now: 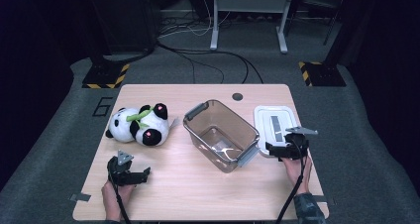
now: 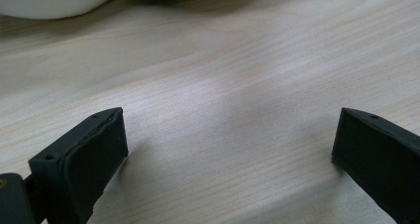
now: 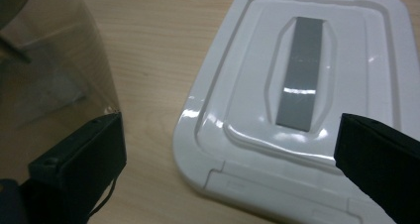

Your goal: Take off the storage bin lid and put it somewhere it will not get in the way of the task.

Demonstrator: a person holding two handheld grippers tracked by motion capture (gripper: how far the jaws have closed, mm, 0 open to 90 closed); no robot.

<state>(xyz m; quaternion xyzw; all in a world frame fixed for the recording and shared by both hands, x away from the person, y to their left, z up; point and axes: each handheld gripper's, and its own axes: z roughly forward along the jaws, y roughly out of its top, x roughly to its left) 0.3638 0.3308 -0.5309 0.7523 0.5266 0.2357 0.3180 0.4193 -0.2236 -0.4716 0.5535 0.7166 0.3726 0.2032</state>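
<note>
Right gripper [image 3: 233,149] jaws wide apart, nothing clamped; white rigid plastic lid with grey strip [image 3: 302,70] just ahead between them; light, slick; grab near edge; left gripper [image 2: 228,149] likewise apart.

We are looking down on a light wooden table [image 1: 198,184] that is standing on grey carpet [image 1: 376,149]. Black cables [image 1: 213,55] are trailing across the floor behind it, toward a grey metal frame [image 1: 247,16]. Two dark stands are resting on bases edged with yellow-and-black hazard tape [image 1: 106,75]. The room's edges are fading into darkness while light is falling on the tabletop.
</note>
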